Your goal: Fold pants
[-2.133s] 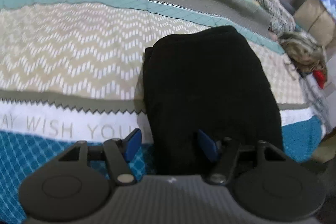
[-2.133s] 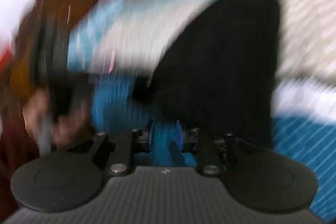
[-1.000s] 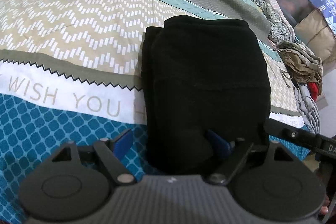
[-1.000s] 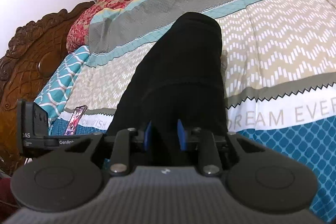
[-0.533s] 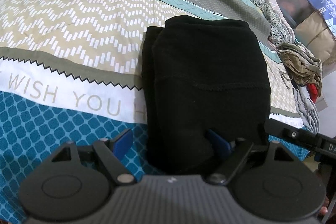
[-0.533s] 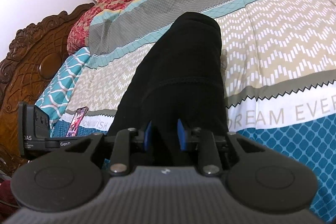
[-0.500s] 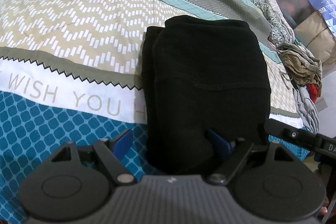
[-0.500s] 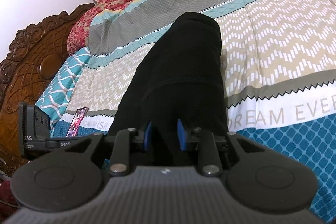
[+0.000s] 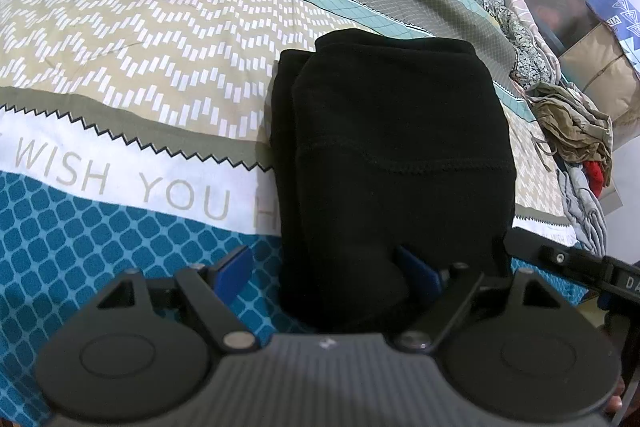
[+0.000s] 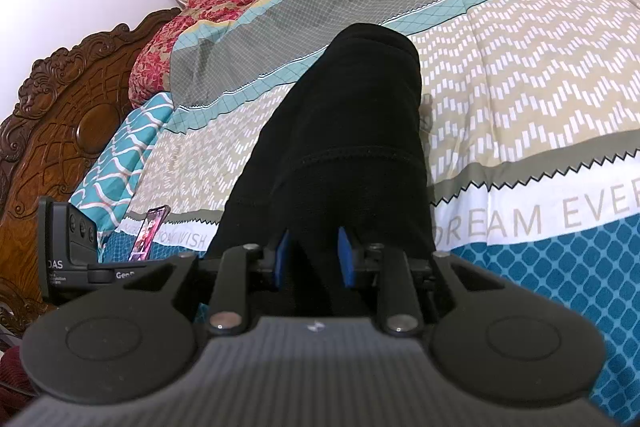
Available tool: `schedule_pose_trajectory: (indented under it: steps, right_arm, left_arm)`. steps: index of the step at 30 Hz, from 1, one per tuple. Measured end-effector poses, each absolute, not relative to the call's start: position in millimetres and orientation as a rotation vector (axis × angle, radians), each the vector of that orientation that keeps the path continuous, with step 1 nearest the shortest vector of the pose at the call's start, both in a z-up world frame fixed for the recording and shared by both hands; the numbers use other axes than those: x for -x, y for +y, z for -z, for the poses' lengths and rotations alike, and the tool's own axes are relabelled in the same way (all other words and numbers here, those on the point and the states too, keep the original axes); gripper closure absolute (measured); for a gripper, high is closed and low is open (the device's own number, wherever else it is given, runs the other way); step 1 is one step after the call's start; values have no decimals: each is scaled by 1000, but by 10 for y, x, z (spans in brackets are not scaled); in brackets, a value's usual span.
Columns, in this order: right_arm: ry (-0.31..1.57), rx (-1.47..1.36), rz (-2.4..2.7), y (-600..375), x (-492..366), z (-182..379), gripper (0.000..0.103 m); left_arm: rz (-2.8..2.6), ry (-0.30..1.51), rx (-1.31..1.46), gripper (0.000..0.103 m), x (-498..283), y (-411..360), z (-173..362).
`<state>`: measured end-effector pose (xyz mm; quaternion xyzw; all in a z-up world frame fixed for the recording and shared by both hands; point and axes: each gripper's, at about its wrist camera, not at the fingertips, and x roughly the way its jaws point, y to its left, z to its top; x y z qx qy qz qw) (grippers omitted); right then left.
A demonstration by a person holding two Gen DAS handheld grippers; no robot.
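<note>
The black pants (image 9: pixel 396 147) lie folded into a thick oblong bundle on the bedspread (image 9: pixel 140 67). Their long side runs straight away from both cameras, from the near blue diamond band across the white lettered stripe and the beige zigzag band, to a rounded far end at the teal stripe. A stitched seam crosses the top layer about halfway along. In the left wrist view a lower layer sticks out along the bundle's left edge, so the layers are not flush there.

The left gripper (image 9: pixel 328 269) stands wide at the near end, one blue finger over the bedspread left of the cloth, the other against its right part, with the near left corner between them. The right gripper (image 10: pixel 313 259) is narrow, its blue pads (image 10: pixel 345 259) close on either side of a ridge of black cloth; whether they pinch it I cannot tell.

Flat bedspread lies open on both long sides. A phone (image 10: pixel 149 231) lies near the carved headboard (image 10: pixel 52 131), and a heap of clothes (image 9: pixel 572 123) sits at the opposite edge.
</note>
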<state>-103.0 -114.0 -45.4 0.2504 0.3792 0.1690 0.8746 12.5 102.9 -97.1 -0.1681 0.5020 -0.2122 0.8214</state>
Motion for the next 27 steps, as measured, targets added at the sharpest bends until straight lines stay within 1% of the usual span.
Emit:
schedule_pose_trajectory:
  steps: [3,5,18,21,22,23,25,27]
  right_arm:
    - [794,-508,-348,-1126,1032,450,75]
    - [799,-480,-336,-1107,1023,449,79]
    - [798,-490,-319,-1138,1049,442,78]
    - [767,-487,-322,-1164,1091,372,75]
    - [751,-495,-324,-1181,1112,335,70]
    - [732,-503,-317,-1208,1132,299,60]
    - [690,-504,-284,-1275,1162,239,47]
    - [658,-526,-271,-1357,1169,201,46]
  left_arm:
    - [450,1067,356,19,-121,1024,971]
    - [447,1064,342,18,-109,996,971]
    - [470,1044,377,17,-87,1081,855]
    - [480,995,417,17,-71,1220,720]
    - [481,975,436,16,-68,1281,672]
    - [480,957,458,14,-73,1350,629]
    - [474,939,501,11,-123,1475,579]
    - [465,948,535,10,-211,1549,578]
